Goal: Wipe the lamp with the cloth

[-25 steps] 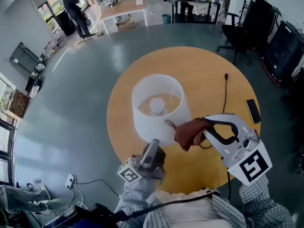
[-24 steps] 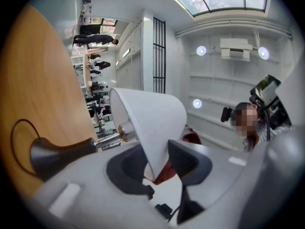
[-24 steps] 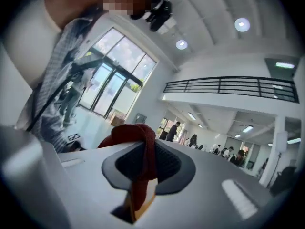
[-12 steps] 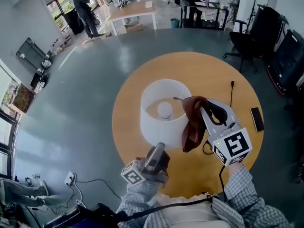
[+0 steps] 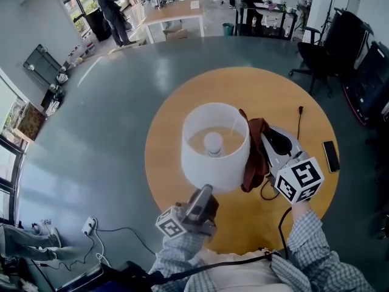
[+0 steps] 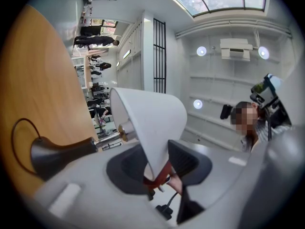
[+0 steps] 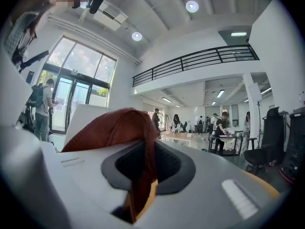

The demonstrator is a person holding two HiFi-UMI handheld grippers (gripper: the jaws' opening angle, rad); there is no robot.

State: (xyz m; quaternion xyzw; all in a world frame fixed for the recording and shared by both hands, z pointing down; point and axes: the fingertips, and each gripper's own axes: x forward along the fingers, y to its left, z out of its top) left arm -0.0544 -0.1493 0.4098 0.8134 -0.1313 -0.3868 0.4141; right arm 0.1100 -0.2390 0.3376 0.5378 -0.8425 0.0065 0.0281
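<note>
Since the earlier frame the right tool (image 5: 262, 140) had swung from in front of the lamp round to its right side and rolled over, carrying the rust-brown soft cloth (image 5: 255, 157) so that it hung against the outer wall of the white drum-shaped lampshade (image 5: 213, 172). Its jaws were pinched on a fold of the cloth (image 7: 119, 128), most of which draped loose over one jaw. The left tool (image 5: 205, 193) had not moved. It was clamped on the near lower rim of the lampshade (image 6: 147, 118), one jaw inside and one outside. The lamp stood near the middle of the round wooden surface (image 5: 167, 132), with its thin black cord (image 5: 298, 123) trailing off to the right, towards a black phone (image 5: 331, 156). The chief risk appeared to be a sideways push from the wiping stroke. With only a thin rim held, that could dent or twist the shade, or rock the whole lamp on its base. Because the cloth was gripped by a narrow fold, dragging it along the shade could pull it free. The hard jaw could also scrape the shade where the cloth did not cover it.
</note>
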